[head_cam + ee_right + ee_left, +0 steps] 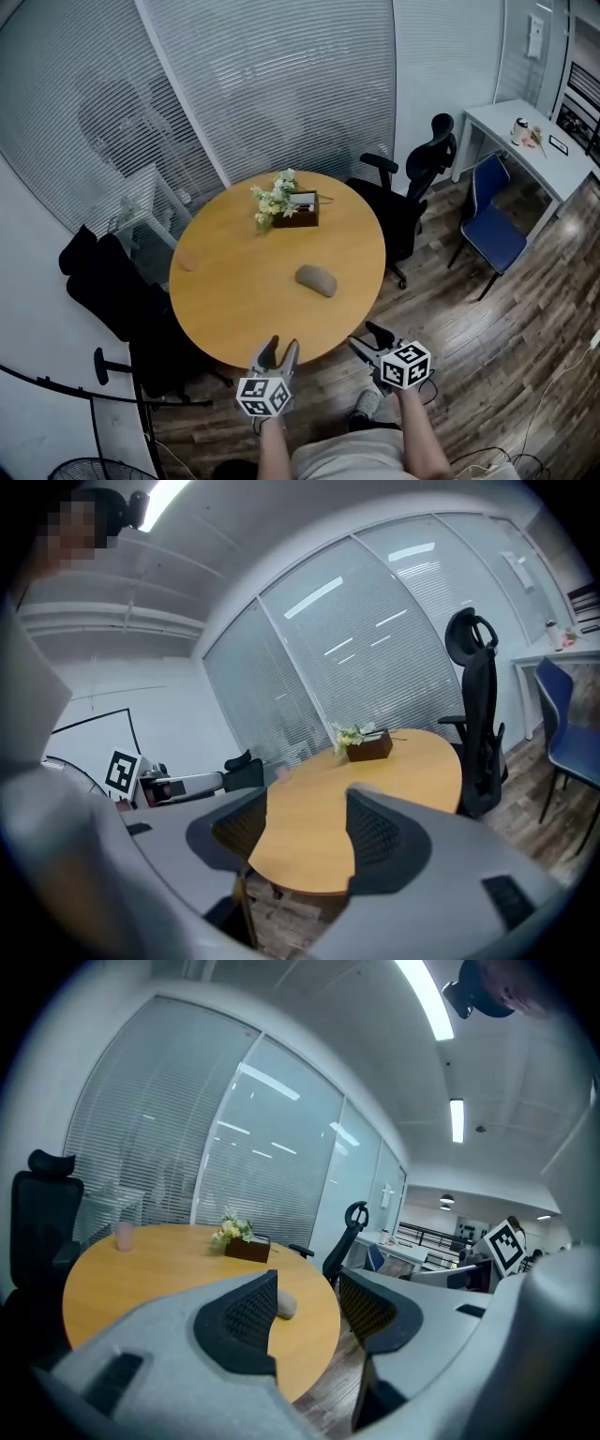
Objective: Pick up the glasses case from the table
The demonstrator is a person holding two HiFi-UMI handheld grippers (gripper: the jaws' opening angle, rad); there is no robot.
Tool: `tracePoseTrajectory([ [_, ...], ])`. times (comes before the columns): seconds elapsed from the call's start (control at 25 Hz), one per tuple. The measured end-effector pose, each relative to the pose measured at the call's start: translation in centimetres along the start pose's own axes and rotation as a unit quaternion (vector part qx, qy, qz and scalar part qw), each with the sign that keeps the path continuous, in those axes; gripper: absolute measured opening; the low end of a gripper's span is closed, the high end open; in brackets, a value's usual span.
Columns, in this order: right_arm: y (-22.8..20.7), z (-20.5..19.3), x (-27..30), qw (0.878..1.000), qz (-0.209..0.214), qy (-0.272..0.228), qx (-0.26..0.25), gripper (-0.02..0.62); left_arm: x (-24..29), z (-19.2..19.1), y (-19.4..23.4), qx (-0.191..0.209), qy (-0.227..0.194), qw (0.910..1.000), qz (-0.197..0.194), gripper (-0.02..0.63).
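Observation:
The glasses case (316, 279) is a grey-brown oval pouch lying on the round wooden table (234, 309), right of its middle. Both grippers hover at the table's near edge, short of the case. My left gripper (279, 349) is open and empty. In the left gripper view the case (288, 1306) peeks out beside the left jaw, and the gripper (307, 1283) holds nothing. My right gripper (366, 337) stands open over the floor just off the table's edge. In the right gripper view the gripper (307, 799) is empty, and I cannot make out the case there.
A dark box with flowers (286, 204) stands at the table's far side and a pink cup (187, 262) at its left. Black office chairs (412, 187) ring the table. A blue chair (495, 230) and a white desk (553, 169) stand at the right.

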State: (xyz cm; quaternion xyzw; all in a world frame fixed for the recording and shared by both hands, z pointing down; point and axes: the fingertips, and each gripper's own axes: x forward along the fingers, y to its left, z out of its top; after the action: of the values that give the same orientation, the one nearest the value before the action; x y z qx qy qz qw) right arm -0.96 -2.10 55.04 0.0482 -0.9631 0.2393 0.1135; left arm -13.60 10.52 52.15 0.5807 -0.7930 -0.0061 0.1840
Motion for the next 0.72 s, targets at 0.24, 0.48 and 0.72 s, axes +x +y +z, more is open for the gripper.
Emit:
tracePoseTrajectory([
  [0.24, -1.8, -0.3, 1.2, 1.000, -0.005, 0.017, 0.007, 0.249, 2.0, -0.6, 1.5, -0.007, 0.012, 0.9999, 0.004, 0.193],
  [0.48, -3.2, -0.2, 2.9, 0.999, -0.019, 0.028, 0.009, 0.249, 5.3, -0.8, 2.7, 0.005, 0.032, 0.9992, -0.021, 0.193],
  [0.72, -4.9, 0.4, 5.6, 0.998, -0.044, 0.030, 0.014, 0.249, 10.8, -1.8, 4.5, 0.066, 0.088, 0.9912, -0.073, 0.193],
])
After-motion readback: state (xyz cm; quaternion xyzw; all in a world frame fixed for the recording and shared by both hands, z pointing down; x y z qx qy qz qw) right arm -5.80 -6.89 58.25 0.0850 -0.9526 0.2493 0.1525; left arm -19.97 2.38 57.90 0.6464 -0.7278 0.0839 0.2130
